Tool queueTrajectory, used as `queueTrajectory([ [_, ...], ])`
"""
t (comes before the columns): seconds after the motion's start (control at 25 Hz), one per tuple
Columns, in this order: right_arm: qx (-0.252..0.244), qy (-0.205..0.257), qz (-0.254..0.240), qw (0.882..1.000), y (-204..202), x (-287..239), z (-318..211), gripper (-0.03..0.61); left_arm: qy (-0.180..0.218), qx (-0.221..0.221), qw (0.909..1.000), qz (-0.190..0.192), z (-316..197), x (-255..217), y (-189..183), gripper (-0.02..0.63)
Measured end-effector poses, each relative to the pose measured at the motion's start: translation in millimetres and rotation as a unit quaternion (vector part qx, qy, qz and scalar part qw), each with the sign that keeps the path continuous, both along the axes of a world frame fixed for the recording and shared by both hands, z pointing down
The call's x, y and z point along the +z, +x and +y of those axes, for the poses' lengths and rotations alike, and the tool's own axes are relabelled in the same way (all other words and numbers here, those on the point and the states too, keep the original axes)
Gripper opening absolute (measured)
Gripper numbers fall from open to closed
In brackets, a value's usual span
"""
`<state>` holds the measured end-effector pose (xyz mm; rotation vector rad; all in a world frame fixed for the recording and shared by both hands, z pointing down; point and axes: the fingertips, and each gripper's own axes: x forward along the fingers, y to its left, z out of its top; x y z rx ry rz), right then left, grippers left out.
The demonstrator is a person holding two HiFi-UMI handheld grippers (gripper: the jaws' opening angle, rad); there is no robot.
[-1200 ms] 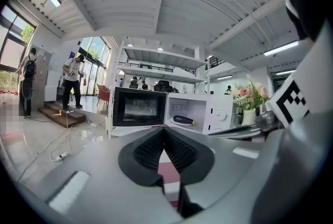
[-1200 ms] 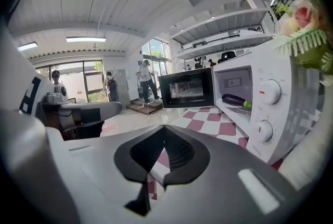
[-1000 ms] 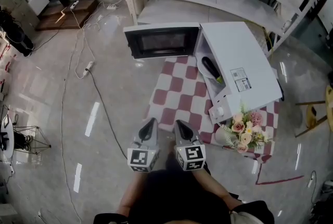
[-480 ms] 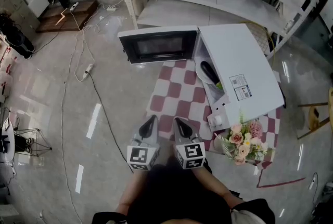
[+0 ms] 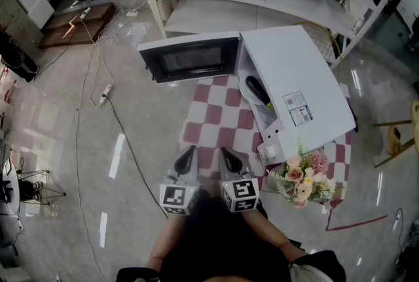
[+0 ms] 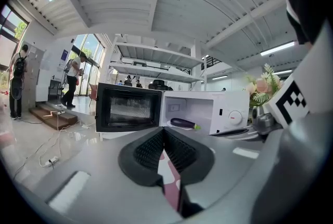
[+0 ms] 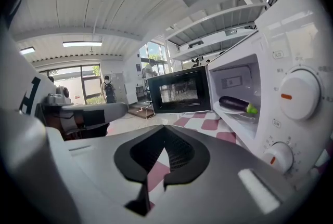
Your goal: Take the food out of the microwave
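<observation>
Holding the left gripper (image 5: 191,151) and the right gripper (image 5: 224,154) side by side over the near edge of the checkered cloth (image 5: 219,118), well apart from the microwave (image 5: 302,74) and pointing toward it. Pressing each pair of fingers fully together, gripping nothing. Facing the door (image 5: 190,59), swung wide open to the left. Showing the eggplant (image 7: 235,104) lying on a white plate (image 7: 232,111) inside the open cavity, untouched. Passing a bunch of flowers (image 5: 302,176) standing at the microwave's near corner.
</observation>
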<state>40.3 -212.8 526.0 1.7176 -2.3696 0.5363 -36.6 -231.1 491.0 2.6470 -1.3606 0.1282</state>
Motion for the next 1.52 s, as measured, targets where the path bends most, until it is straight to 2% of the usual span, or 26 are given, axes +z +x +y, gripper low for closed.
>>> queueTrajectory([
  [0.28, 0.046, -0.003, 0.002, 0.999, 16, 5, 1, 0.001, -0.003, 0.034, 0.9994, 0.0, -5, 6, 13, 0.008],
  [0.6, 0.114, 0.001, -0.002, 0.993, 25, -5, -11, 0.0, -0.001, 0.096, 0.9954, -0.006, -26, -2, 21, 0.008],
  [1.08, 0.195, 0.014, -0.003, 0.981, 17, -16, -30, 0.002, 0.006, 0.179, 0.9837, -0.011, -51, -13, 19, 0.008],
  [1.52, 0.266, 0.01, 0.011, 0.964, 13, -19, -22, 0.0, -0.005, 0.251, 0.968, -0.002, -56, -11, 22, 0.008],
])
